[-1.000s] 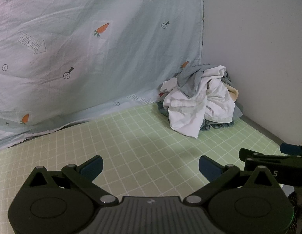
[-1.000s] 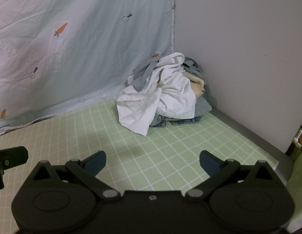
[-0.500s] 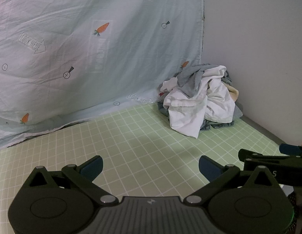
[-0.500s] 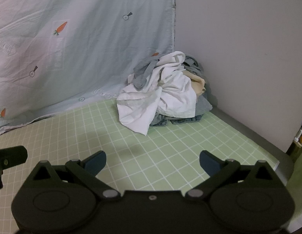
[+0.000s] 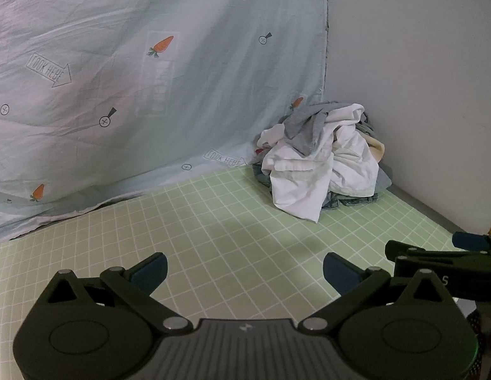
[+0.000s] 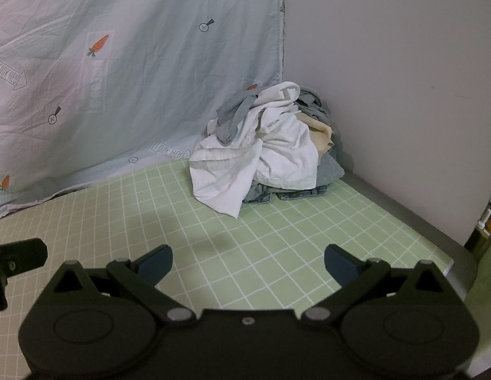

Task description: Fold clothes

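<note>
- Grippers: two. My left gripper (image 5: 245, 270) hangs over the mat with its jaws spread wide and nothing between them. My right gripper (image 6: 248, 264) is the same, wide apart and empty.
- Fingers: four in all, each with a blue pad (image 5: 150, 269). None touches cloth.
- From the left view I see the side of the right gripper (image 5: 442, 262) at the right edge; from the right view a black part of the left gripper (image 6: 17, 258) shows at the left edge. They sit side by side, apart.
- Mat (image 5: 213, 221): one, light green with a white grid, covering the table. The near part below both grippers is bare.
- Pile (image 6: 261, 148): one heap of unfolded clothes in the far right corner of the mat, against the sheet and the wall, well apart from both grippers.
- Pieces I can count in the pile: one white garment (image 6: 226, 177) on top and spilling toward me; one grey piece (image 6: 234, 115) draped over the crest; one cream piece (image 6: 323, 134) on the right side; one denim piece (image 6: 286, 193) at the bottom. More grey cloth lies behind; I cannot tell how many items that is.
- Sheet (image 5: 118, 79): one, pale blue, hung behind the mat, printed with carrots and "LOOK HERE" arrows. I count five carrots in the left view.
- Wall (image 6: 388, 63): one, plain, on the right.
</note>
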`<state>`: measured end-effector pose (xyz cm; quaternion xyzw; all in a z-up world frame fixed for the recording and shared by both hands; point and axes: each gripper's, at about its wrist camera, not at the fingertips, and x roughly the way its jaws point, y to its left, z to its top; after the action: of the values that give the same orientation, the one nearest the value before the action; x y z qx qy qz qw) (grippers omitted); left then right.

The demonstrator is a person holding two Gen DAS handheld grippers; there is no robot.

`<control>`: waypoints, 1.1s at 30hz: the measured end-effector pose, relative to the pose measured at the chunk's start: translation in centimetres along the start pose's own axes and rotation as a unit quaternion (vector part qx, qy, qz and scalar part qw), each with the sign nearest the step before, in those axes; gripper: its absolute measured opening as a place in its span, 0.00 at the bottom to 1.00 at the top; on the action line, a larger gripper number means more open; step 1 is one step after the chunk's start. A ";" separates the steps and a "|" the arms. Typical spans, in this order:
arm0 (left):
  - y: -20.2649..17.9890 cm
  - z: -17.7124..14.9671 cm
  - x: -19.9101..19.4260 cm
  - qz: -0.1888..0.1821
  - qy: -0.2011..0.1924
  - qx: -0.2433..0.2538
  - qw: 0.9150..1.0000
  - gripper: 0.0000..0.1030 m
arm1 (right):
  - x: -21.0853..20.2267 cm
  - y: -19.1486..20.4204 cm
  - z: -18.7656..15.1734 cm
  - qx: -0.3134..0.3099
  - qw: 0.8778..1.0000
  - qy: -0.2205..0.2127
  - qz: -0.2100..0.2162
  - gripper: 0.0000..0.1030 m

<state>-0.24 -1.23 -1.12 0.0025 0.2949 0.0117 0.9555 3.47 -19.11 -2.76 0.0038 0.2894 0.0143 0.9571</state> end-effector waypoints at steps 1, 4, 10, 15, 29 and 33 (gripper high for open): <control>0.0 0.0 0.0 0.000 0.000 0.000 1.000 1.00 | 0.0 0.0 0.0 -0.001 1.000 0.000 0.000 1.00; 0.0 0.1 0.1 0.000 0.002 -0.001 1.000 1.00 | 0.1 -0.2 0.1 -0.002 1.000 0.000 0.002 1.00; -0.1 0.4 0.2 0.000 0.004 -0.002 1.000 1.00 | 0.2 -0.2 0.2 -0.003 1.000 0.003 0.000 1.00; -0.1 0.4 0.6 0.000 0.009 -0.003 1.000 1.00 | 0.4 -0.1 0.2 -0.005 1.000 0.005 -0.002 1.00; -0.6 1.2 2.7 0.007 0.015 0.000 1.000 1.00 | 3.0 -0.7 1.1 -0.003 1.000 0.015 0.001 1.00; -1.0 2.2 4.2 0.014 0.012 0.005 1.000 1.00 | 5.0 -1.1 1.7 0.003 1.000 0.020 0.011 1.00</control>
<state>4.55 -2.12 -1.67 0.0111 0.3061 0.0237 0.9516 8.57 -20.03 -4.09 0.0092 0.3083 0.0238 0.9510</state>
